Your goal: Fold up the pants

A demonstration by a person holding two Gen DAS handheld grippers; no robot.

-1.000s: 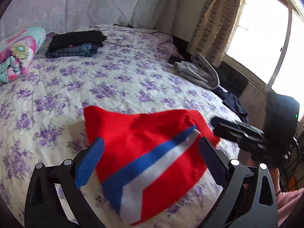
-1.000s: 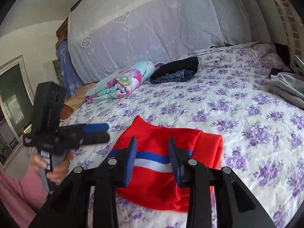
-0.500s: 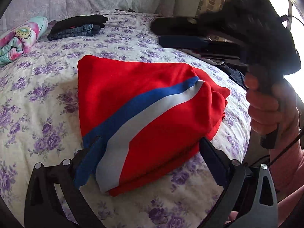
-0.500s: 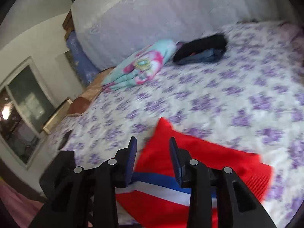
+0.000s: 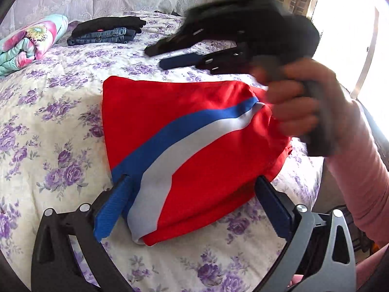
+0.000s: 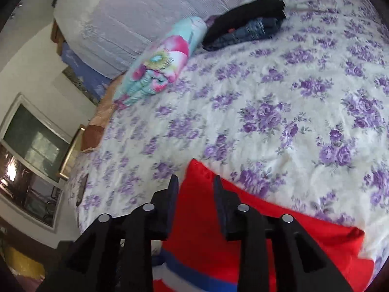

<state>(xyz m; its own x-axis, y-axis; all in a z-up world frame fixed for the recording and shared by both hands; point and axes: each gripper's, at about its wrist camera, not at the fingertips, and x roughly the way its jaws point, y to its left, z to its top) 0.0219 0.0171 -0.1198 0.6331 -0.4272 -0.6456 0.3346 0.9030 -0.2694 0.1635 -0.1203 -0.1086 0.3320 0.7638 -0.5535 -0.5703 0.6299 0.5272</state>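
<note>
The folded red pants (image 5: 194, 131) with a blue and white stripe lie on the floral bedspread (image 5: 56, 112) near the bed's front edge. My left gripper (image 5: 192, 194) is open wide and empty, its blue-padded fingers on either side of the near folded edge. My right gripper (image 6: 195, 189) is open with a narrower gap and empty, hovering above the far part of the pants (image 6: 199, 231). In the left wrist view it (image 5: 158, 53) shows blurred above the pants' far edge, held in a hand.
A stack of folded black and denim clothes (image 5: 107, 30) and a rolled floral blanket (image 5: 26, 41) lie at the head of the bed. They also show in the right wrist view, clothes (image 6: 248, 24) and blanket (image 6: 160, 65). A bright window (image 5: 352, 36) is on the right.
The left gripper has come closer to the pants' near edge. The right gripper has swung in over the far side of the pants and tilted down. The pants lie as before.
</note>
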